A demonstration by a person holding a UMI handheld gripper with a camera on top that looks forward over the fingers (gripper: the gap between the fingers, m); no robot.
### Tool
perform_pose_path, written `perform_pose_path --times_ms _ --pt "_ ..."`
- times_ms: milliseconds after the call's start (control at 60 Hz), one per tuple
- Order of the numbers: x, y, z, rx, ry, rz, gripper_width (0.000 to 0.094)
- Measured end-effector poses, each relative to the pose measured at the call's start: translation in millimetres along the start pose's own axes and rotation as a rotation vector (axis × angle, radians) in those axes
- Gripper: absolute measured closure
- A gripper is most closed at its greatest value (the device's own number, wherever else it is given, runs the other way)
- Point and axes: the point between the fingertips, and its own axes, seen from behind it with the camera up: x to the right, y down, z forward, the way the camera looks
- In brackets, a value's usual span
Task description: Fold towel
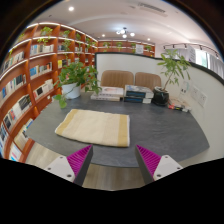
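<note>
A cream yellow towel point(93, 127) lies flat on the grey table point(150, 125), spread as a rectangle just beyond my left finger. My gripper point(113, 160) hovers above the table's near edge, its two fingers spread wide apart with nothing between them. The magenta pads point(80, 159) face each other across the gap. The towel sits ahead and a little left of the gap.
A potted plant point(75, 78) stands at the table's far left corner. Bookshelves point(25, 70) line the left wall. A sofa point(128, 84) with items on it stands beyond the table, with another plant point(176, 68) to its right.
</note>
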Motion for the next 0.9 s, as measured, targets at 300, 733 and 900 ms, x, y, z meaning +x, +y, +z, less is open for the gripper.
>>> perform_pose_path --times_ms 300,733,900 --pt "-195.0 -37.4 144.1 -0.065 -0.08 -0.022 0.0085" --pt "-233.7 -47.7 249.6 -0.118 0.061 -0.01 0.0666" --pt "-224.4 -46.9 248.9 -0.124 0.078 -0.005 0.0901"
